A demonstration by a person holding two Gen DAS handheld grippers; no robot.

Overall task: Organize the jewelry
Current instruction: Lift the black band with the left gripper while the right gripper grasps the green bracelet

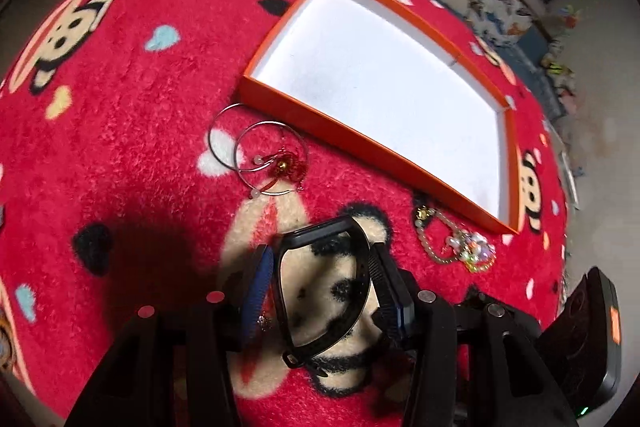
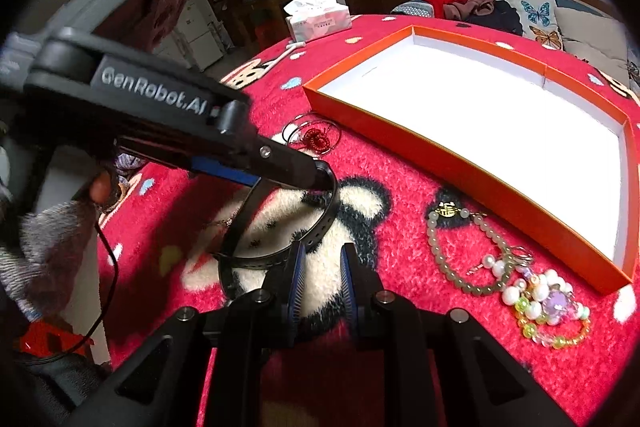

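A: Since the orange cardboard box with the white inside (image 1: 384, 67) has nothing in it yet, how far along are you?

B: Barely started, I'd say. Every piece lies on the red fleece cover of the worktop (image 1: 120, 107). I'm on the first one, the black smartwatch with its rubber strap buckled into a loop (image 1: 320, 287).

A: Where is it?

B: Near me, on the cream bear face of the cover, a little short of the box. My left tool (image 1: 320, 291) stands about half open, its pads either side of the loop. Whether they press it I cannot tell. The watch face looks lifted at the far end.

A: And your right tool (image 2: 322, 283)?

B: Nearly closed and holding nothing, just beside the strap (image 2: 280, 255).

A: What's left?

B: The thin silver hoops with the red knot charm (image 1: 264, 159), the pale green bead bracelet with the gold charm (image 2: 452, 247), and the cluster of pearl and pastel beads (image 2: 548, 303) beside it, close to the box's near wall.
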